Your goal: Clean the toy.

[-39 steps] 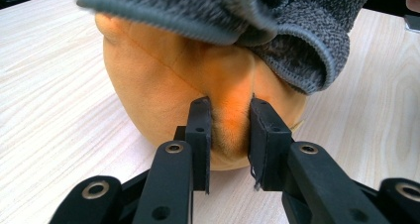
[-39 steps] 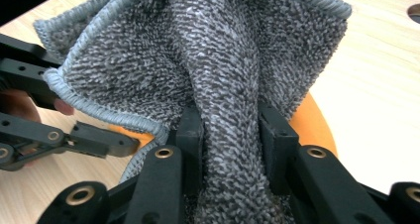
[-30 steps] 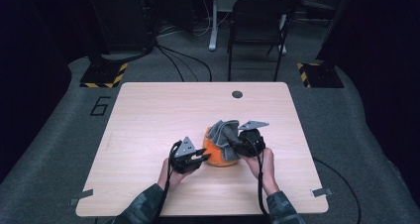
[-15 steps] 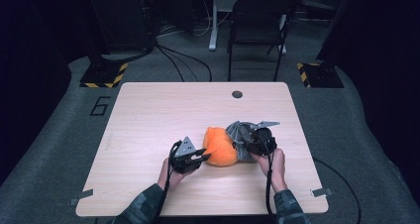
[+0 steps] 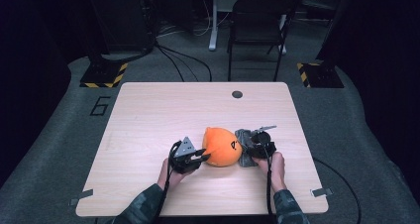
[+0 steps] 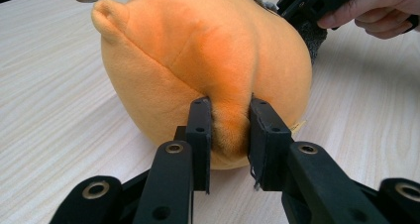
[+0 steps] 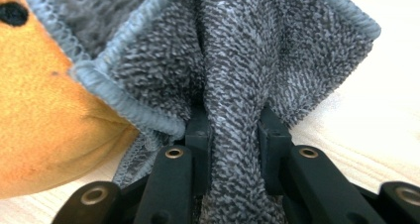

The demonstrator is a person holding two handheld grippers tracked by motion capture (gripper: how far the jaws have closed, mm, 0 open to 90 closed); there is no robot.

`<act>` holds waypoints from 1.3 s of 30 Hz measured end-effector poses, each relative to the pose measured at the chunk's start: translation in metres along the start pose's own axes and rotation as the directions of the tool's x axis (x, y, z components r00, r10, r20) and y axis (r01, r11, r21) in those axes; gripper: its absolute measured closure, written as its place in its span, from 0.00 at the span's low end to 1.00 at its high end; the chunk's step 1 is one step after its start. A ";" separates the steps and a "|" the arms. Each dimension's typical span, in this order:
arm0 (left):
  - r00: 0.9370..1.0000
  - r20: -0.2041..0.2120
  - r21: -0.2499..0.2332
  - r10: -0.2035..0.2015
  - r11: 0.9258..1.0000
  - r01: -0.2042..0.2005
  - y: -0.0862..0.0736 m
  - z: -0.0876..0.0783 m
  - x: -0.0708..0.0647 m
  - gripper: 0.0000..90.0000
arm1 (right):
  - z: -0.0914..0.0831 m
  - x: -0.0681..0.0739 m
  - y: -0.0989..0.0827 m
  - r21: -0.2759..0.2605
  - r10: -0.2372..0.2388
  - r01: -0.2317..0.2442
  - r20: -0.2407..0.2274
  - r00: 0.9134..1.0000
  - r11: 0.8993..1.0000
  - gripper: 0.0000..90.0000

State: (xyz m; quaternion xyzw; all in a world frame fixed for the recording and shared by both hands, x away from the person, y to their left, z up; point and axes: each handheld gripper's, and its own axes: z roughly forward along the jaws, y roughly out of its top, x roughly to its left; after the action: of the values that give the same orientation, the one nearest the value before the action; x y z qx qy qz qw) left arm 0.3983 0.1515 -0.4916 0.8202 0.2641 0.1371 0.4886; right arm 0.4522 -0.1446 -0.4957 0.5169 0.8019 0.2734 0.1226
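— Orange plush toy (image 5: 221,146) where, from the high view?
— Near the front middle of the wooden table (image 5: 148,115), between both grippers. Left gripper (image 5: 199,155) touching its left side, held by the left hand (image 5: 171,170). Grey cloth (image 5: 244,154) bunched against its right side, under the right gripper (image 5: 253,143) and just ahead of the right hand (image 5: 275,165). Small dark round disc (image 5: 237,94) well apart, near the far edge.

— And along the left gripper view?
— Left gripper (image 6: 229,130) clamped on a pinched fold of the plush toy (image 6: 198,60), both pads pressing into the orange fabric. Toy resting on the table (image 6: 49,110). Right hand (image 6: 376,11) and grey cloth (image 6: 312,33) beyond it, at the upper right.

— Right gripper view?
— Right gripper (image 7: 233,130) gripping a ridge of grey cloth (image 7: 237,50), jaws just closing further, cloth squeezed between them. Stitched cloth hem lying against the plush toy (image 7: 44,105) at the left. Bare table (image 7: 386,115) at the right.
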 end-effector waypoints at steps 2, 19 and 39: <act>1.000 0.000 0.001 0.001 1.000 -0.001 0.000 0.000 0.000 0.81 | 0.000 0.002 -0.001 -0.006 -0.015 0.015 0.012 1.000 1.000 0.83; 1.000 0.002 -0.002 -0.007 1.000 0.007 0.000 0.000 0.001 0.81 | -0.071 0.029 0.024 -0.253 -0.047 0.020 -0.100 0.994 0.967 0.87; 0.976 -0.055 -0.027 0.211 0.977 -0.213 -0.002 -0.008 0.006 0.23 | -0.040 0.044 0.025 -0.181 -0.076 0.064 -0.062 0.995 0.981 0.87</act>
State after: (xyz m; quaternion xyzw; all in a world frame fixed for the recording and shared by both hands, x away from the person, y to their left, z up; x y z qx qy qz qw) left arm 0.3989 0.1616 -0.4899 0.8317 0.1853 0.2139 0.4776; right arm 0.4326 -0.1098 -0.4454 0.4655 0.7957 0.3573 0.1501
